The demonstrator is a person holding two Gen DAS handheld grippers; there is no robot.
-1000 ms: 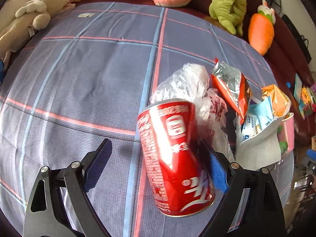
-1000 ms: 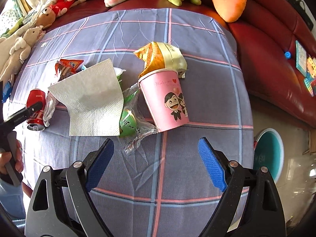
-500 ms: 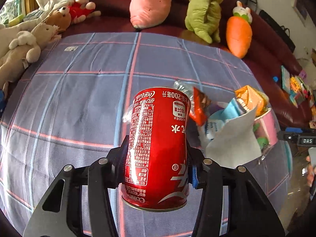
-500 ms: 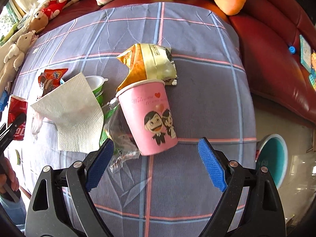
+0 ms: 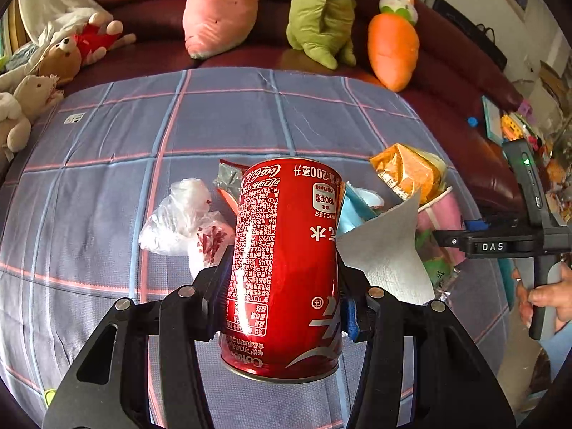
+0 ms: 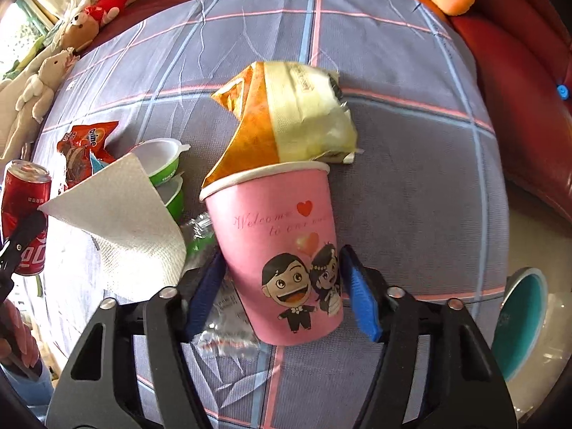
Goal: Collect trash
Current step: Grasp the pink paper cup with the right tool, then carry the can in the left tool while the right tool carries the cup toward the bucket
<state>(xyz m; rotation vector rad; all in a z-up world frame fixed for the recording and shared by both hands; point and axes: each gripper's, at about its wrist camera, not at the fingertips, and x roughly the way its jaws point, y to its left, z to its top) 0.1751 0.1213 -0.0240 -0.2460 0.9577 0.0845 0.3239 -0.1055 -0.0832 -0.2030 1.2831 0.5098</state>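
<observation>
My left gripper [image 5: 282,271] is shut on a small red soda can [image 5: 286,268], which it holds upside down above the checked cloth [image 5: 107,178]. The can [image 6: 25,207] also shows at the left edge of the right wrist view. A pink paper cup [image 6: 279,221] with cartoon figures lies on its side between the fingers of my right gripper [image 6: 281,261]. Those jaws are closing and both blue pads touch the cup's sides. An orange and yellow snack bag [image 6: 286,114] sticks out of the cup's mouth.
A white paper towel [image 6: 118,221], green pudding cups [image 6: 161,164], a red snack wrapper [image 6: 85,139] and a clear plastic bag [image 5: 182,218] lie left of the cup. A teal bin [image 6: 525,321] stands on the floor at right. Plush toys [image 5: 321,18] line the dark red sofa behind.
The left gripper closed on the can and lifted it off the cloth. The right gripper came down over the pink cup and its jaws narrowed onto it.
</observation>
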